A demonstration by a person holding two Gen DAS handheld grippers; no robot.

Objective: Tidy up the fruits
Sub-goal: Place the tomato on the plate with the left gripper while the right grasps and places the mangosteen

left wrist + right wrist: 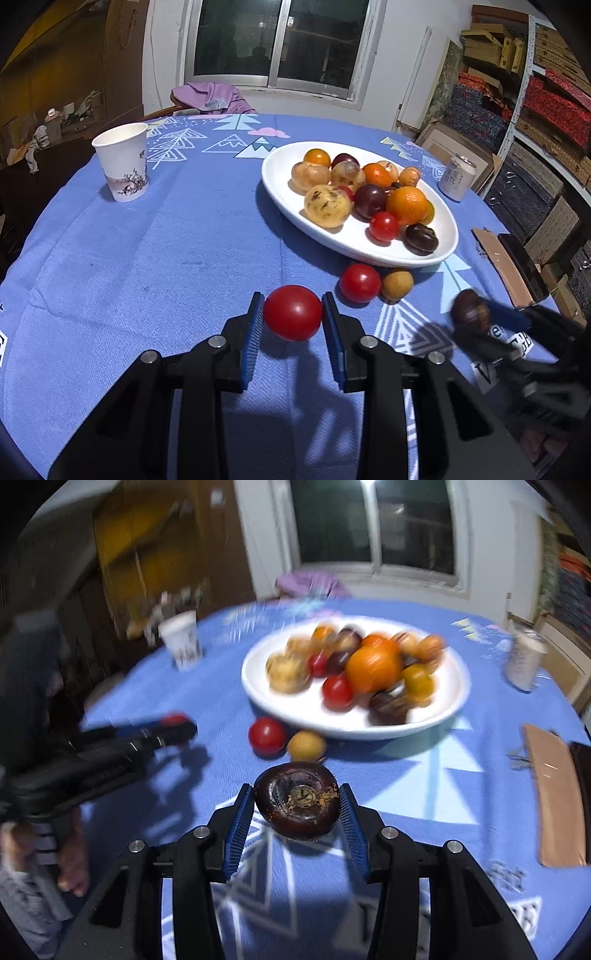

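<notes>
— Fruits filled the shallow white oval ceramic plate [280, 192] on the blue woven tablecloth [147, 258], which was printed with white line-drawn trees: smooth oranges, speckled yellow-brown round ones, dark plums, glossy cherry tomatoes.

— And any off the plate?

— Two lay on the cloth just beside its near rim, a small red tomato [359, 283] touching a small tan round fruit [397, 284]. The left gripper [293, 314] was clamped on a glossy red tomato [293, 312], its blue ribbed pads pressing both sides. The right gripper [297, 805] had its pads against a dark brown wrinkled fruit with a dried stem scar [297, 799], gripping it.

— Any writing?

— The white paper cup [123, 166] bore a blossom-branch drawing. The pale drink can [458, 177] beyond the plate had dark characters, too small to read. White patches on the cloth near the right gripper carried letters, partly hidden.
</notes>
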